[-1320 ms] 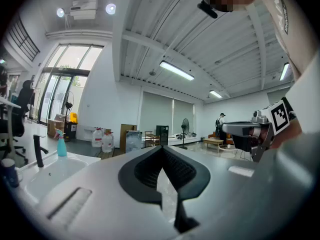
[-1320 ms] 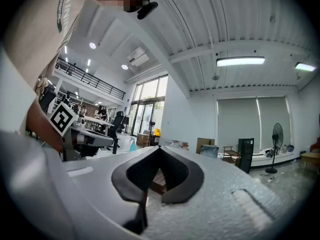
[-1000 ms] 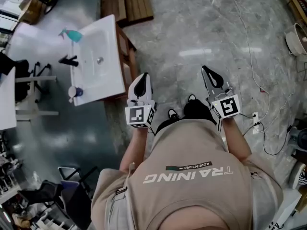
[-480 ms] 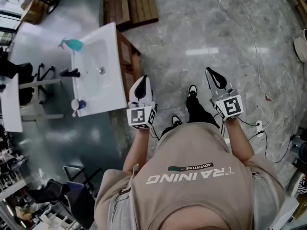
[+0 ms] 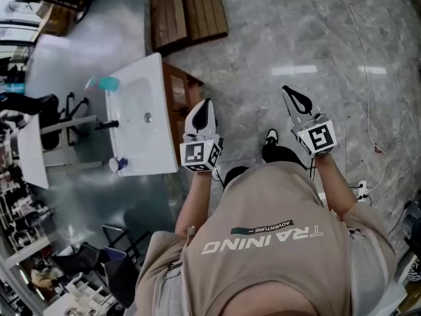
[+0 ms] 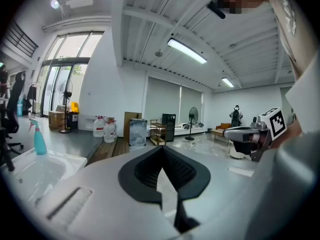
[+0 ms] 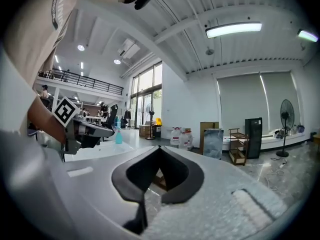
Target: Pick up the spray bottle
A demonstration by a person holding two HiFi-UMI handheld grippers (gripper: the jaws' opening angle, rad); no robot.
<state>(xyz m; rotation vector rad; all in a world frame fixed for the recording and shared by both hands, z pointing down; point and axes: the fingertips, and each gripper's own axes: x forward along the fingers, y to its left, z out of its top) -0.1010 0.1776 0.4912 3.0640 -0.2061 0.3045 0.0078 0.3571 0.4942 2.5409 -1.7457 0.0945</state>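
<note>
Spray bottle upright (nozzle on top) at the far left corner of the white sink, ahead-left of the left gripper; well apart from the right gripper. Both pairs of jaws closed tight, holding nothing.

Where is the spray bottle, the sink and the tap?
spray bottle (image 6: 39, 144), left gripper view, on its blue body.
sink (image 5: 163, 140), head view, on its white rim.
tap (image 5: 110, 124), head view, on its black spout.
</note>
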